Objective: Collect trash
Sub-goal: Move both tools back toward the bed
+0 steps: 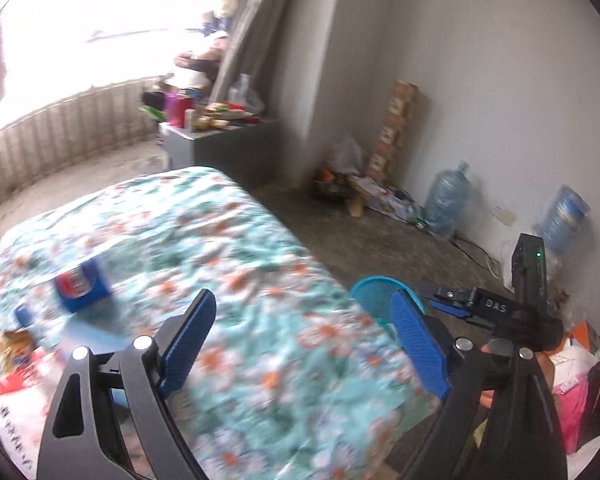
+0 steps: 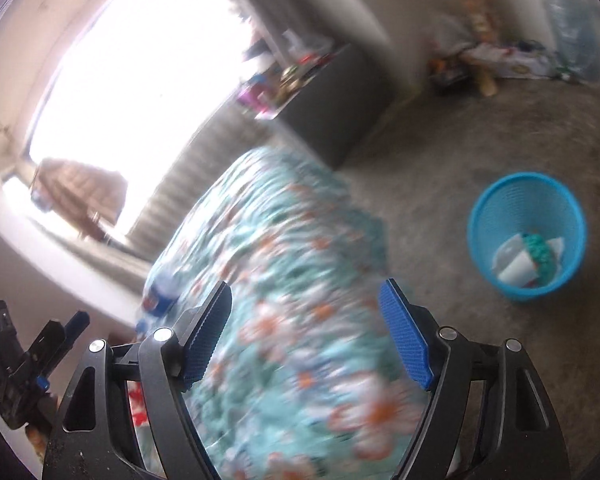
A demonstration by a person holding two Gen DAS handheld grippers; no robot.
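Note:
A blue Pepsi bottle (image 1: 82, 285) lies on the floral bedspread (image 1: 228, 248) at the left, blurred; it also shows in the right wrist view (image 2: 160, 296). Snack wrappers (image 1: 18, 350) lie near the bed's left edge. A blue mesh trash basket (image 2: 526, 236) stands on the floor to the right of the bed, holding white and green scraps; its rim shows in the left wrist view (image 1: 384, 292). My left gripper (image 1: 304, 344) is open and empty above the bed. My right gripper (image 2: 304, 332) is open and empty above the bed; it also shows in the left wrist view (image 1: 446, 298).
A grey cabinet (image 1: 224, 144) cluttered with bottles stands past the bed by the window. Water jugs (image 1: 448, 200), boxes and bags line the right wall. A pink bag (image 1: 572, 392) lies at the lower right. Concrete floor (image 2: 460, 132) surrounds the basket.

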